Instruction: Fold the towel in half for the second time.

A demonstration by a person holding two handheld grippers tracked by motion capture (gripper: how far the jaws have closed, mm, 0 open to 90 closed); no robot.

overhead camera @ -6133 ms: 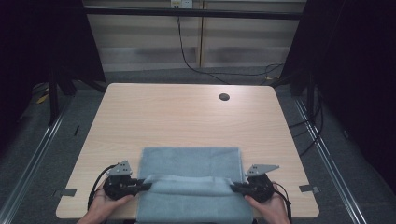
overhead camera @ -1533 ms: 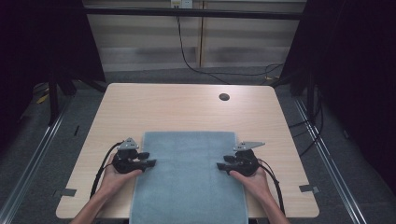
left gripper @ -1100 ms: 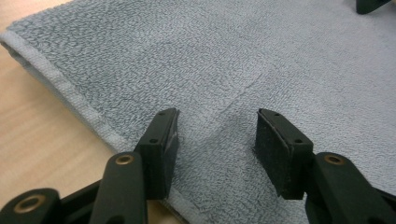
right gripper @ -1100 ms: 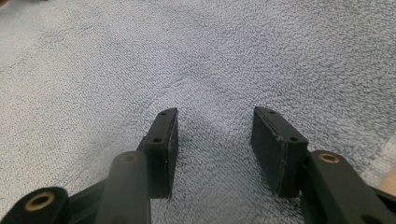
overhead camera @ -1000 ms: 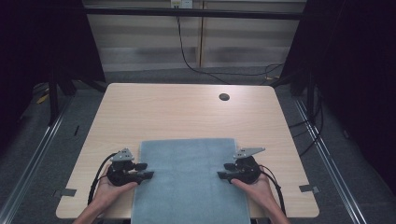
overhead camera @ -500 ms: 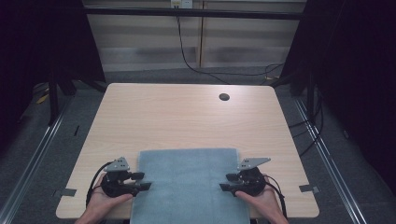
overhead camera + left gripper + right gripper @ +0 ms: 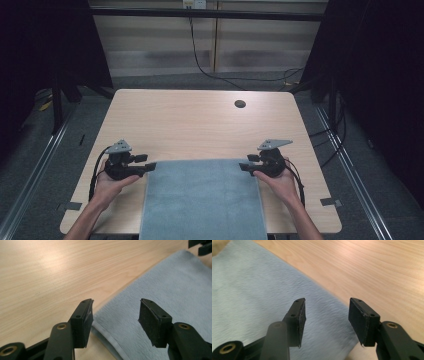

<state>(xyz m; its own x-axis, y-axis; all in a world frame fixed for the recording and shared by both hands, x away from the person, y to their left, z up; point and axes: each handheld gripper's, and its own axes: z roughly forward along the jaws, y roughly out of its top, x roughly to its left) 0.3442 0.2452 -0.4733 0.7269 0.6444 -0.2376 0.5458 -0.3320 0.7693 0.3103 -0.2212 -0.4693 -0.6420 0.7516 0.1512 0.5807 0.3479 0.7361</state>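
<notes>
Table: I see a light wooden table (image 7: 200, 125) with rounded corners.
Hole: a small dark round hole (image 7: 240, 104) sits near its far right.
Towel: a grey-blue towel (image 7: 202, 200) lies flat on my near side, hanging over the front edge.

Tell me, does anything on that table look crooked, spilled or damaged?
Nothing is spilled or damaged. The one oddity: the blue-grey towel hangs over the near edge of the table rather than lying fully on it. It lies flat and square, with the left gripper and right gripper open at its far corners.
</notes>
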